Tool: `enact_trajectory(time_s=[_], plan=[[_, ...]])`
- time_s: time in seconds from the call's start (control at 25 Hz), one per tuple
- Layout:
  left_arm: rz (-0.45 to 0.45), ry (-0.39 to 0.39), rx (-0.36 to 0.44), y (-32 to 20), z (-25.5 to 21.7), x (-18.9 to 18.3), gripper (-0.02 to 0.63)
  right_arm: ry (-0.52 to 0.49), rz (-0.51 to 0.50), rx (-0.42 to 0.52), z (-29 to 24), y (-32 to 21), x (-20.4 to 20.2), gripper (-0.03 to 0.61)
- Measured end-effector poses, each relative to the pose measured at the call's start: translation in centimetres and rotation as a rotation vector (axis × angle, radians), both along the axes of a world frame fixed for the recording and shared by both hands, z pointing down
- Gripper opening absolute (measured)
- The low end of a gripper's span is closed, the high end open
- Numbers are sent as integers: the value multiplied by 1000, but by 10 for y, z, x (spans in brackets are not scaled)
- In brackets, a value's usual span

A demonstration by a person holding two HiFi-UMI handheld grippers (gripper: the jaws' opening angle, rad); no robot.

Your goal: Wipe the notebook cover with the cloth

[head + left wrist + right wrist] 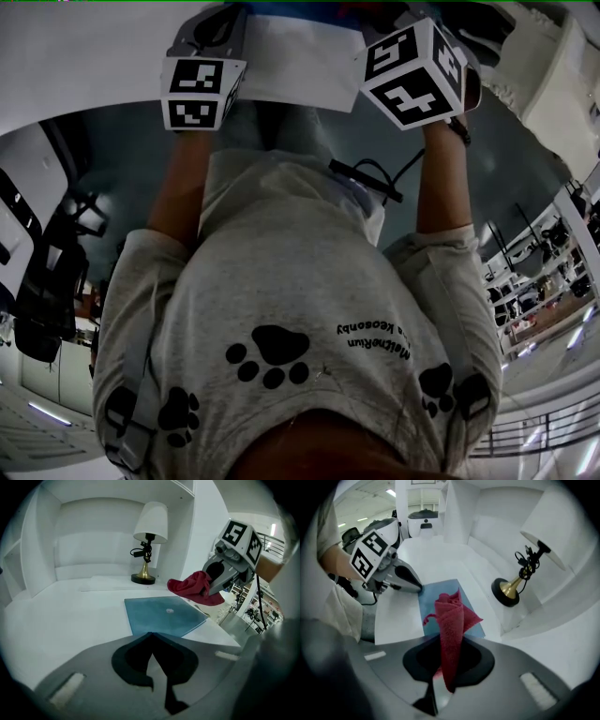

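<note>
While the right tongs [449, 639] are clenched on a red cloth [451, 616], the cloth stands up out of them in a loose roll and hangs in the air over the blue notebook [164, 616]. Seen from the left gripper view, the cloth's folds bulge out below the right tongs, above the far right part of the notebook; whether its lowest fold touches the cover cannot be told.

The notebook lies flat and closed on the white desk [70, 616], with one corner turned toward the left tongs [151, 634]. These are pressed together with nothing between them, and their tip sits just at the notebook's near edge. In the right gripper view the same tip points down at the edge of the blue cover on the person's side, and it is unclear whether it touches.

A lamp [150, 541] with a white shade, a brass stem and a dark round base stands at the back of the desk, beyond the notebook and apart from it, with a black cable bunched on its stem.

From the head view, both marker cubes show at the top, held out in front of a grey shirt [281, 309] printed with black paw marks.
</note>
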State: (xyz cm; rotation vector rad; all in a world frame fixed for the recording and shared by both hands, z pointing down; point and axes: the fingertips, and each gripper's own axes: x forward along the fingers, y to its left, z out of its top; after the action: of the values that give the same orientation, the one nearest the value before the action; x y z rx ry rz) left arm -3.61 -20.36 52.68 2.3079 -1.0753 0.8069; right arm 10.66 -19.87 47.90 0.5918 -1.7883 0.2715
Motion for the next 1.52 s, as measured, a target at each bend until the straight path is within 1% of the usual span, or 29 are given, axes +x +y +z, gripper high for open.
enact_trajectory(time_s=[0.12, 0.24, 0.4, 0.48, 0.64, 0.88, 0.96, 1.08, 1.32, 1.52], plan=[[-1, 3, -5, 0, 0, 0, -3, -58, -43, 24, -11, -1, -32, 44], [-5, 2, -6, 0, 0, -1, -2, -101, -106, 19, -8, -2, -68, 44], [-9, 0, -3, -1, -1, 0, -3, -145, -199, -26, 8, 1, -113, 44], [-13, 1, -5, -1, 0, 1, -3, -135, -232, -50, 19, 1, -124, 44], [-18, 4, -7, -1, 0, 2, -3, -44, -259, -82, 38, -4, -124, 44], [-19, -1, -2, -2, 0, 3, -2, 8, -274, -154, 48, -3, -122, 44], [-20, -1, -2, -2, 0, 3, -2, 9, -276, -166, 48, -1, -120, 44], [-20, 2, -4, -1, 0, 4, -2, 0, -267, -155, 48, 1, -113, 43], [-22, 1, -2, -1, 1, 1, -2, 21, -222, -166, 49, 7, -79, 43], [-21, 0, 0, 0, -1, -1, -2, -32, -195, -178, 50, 21, -60, 43]])
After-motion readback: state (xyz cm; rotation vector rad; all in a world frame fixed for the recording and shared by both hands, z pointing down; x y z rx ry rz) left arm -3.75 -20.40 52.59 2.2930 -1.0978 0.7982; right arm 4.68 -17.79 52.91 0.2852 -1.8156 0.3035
